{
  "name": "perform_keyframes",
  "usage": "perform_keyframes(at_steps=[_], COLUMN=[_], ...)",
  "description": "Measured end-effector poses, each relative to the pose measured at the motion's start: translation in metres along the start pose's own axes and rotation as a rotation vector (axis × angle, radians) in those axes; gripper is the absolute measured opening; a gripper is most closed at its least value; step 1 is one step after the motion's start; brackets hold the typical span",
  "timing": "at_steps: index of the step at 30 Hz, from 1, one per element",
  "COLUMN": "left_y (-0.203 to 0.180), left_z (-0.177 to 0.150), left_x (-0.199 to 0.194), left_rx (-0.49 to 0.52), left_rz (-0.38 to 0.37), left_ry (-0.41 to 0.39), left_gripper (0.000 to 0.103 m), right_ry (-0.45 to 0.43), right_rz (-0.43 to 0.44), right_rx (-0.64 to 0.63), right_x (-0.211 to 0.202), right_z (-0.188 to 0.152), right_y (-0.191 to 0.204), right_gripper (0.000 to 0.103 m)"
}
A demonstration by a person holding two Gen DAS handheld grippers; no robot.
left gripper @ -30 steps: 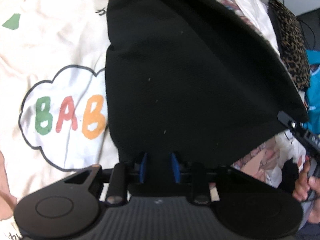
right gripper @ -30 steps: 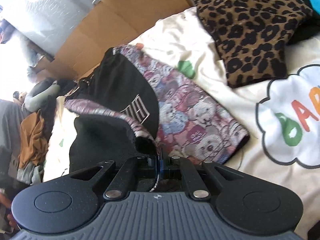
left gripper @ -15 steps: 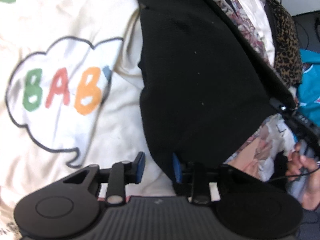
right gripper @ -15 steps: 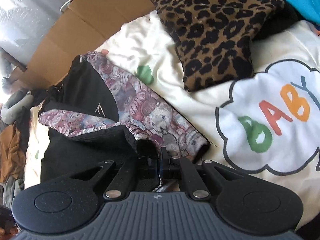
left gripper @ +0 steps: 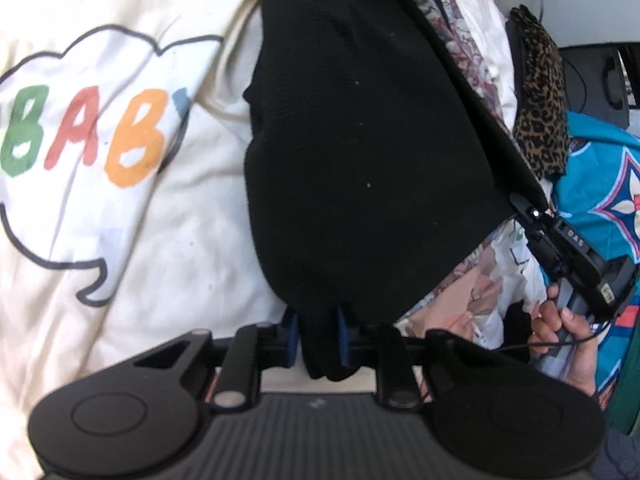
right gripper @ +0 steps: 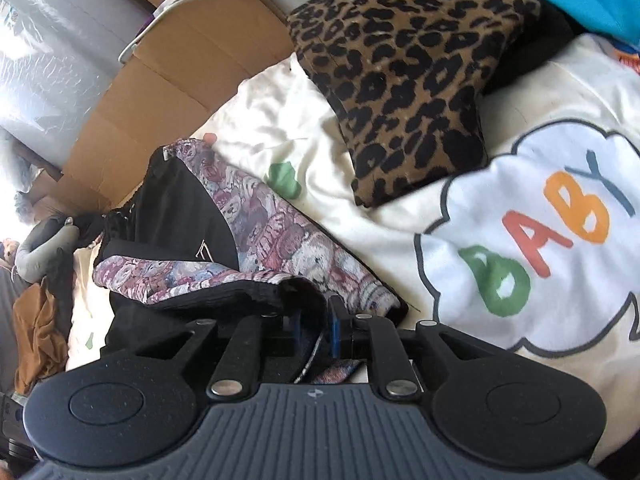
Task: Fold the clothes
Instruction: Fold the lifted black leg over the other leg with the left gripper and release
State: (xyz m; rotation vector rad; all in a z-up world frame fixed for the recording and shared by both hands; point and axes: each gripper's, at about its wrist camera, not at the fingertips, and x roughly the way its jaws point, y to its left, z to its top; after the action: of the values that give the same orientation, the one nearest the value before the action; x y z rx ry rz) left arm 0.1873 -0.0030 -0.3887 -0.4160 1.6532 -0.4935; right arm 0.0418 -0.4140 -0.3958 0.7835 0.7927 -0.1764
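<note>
Closing again, your left gripper [left gripper: 318, 334] pinches the black garment's [left gripper: 360, 140] near corner after half a second of slack, while your right gripper [right gripper: 312, 330] starts opening on its patterned hem [right gripper: 224, 280], letting the fold settle onto the cream BABY blanket [right gripper: 540, 248].

hand-held gripper [left gripper: 318, 338]: black body | blue pads | silver screws, seemingly

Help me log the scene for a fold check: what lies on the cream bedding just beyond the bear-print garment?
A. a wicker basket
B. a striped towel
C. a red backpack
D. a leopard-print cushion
D: the leopard-print cushion rests on the cream bedding beyond the bear-print garment.
</note>
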Motion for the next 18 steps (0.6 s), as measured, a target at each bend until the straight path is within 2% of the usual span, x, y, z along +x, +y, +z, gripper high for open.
perform_keyframes(at_steps=[3, 5, 6, 8, 10, 12, 13, 14, 15, 18], left_y=[-0.001, -0.002, -0.003, -0.003, -0.004, -0.004, -0.004, -0.004, -0.005, -0.008], left_z=[0.001, 0.001, 0.000, -0.001, -0.002, -0.002, -0.003, -0.003, -0.003, -0.004], left_x=[0.002, 0.004, 0.006, 0.008, 0.010, 0.012, 0.012, 0.011, 0.010, 0.007], left_rx=[-0.009, -0.007, -0.006, 0.000, 0.007, 0.007, 0.010, 0.018, 0.029, 0.059], left_rz=[-0.006, -0.010, -0.014, -0.018, -0.016, -0.014, -0.011, -0.008, -0.005, 0.001], left_ry=[0.004, 0.010, 0.013, 0.020, 0.029, 0.035, 0.036, 0.035, 0.033, 0.029], left_gripper=[0.023, 0.025, 0.027, 0.027, 0.027, 0.016, 0.014, 0.010, 0.007, 0.005], right_ry=[-0.008, -0.024, -0.034, -0.049, -0.057, -0.060, -0.061, -0.063, -0.066, -0.093], right_rz=[-0.019, -0.033, -0.038, -0.041, -0.049, -0.046, -0.037, -0.015, 0.014, 0.036], right_rx=[-0.045, -0.072, -0.078, -0.097, -0.127, -0.149, -0.149, -0.139, -0.124, -0.120], right_x=[-0.001, -0.005, -0.007, -0.010, -0.010, -0.009, -0.008, -0.009, -0.010, -0.014], right_z=[0.003, 0.005, 0.005, 0.007, 0.008, 0.009, 0.009, 0.009, 0.010, 0.009], right_y=[0.006, 0.009, 0.009, 0.011, 0.014, 0.015, 0.015, 0.014, 0.012, 0.014], right_gripper=[0.019, 0.039, 0.044, 0.049, 0.049, 0.048, 0.035, 0.006, 0.001, 0.000])
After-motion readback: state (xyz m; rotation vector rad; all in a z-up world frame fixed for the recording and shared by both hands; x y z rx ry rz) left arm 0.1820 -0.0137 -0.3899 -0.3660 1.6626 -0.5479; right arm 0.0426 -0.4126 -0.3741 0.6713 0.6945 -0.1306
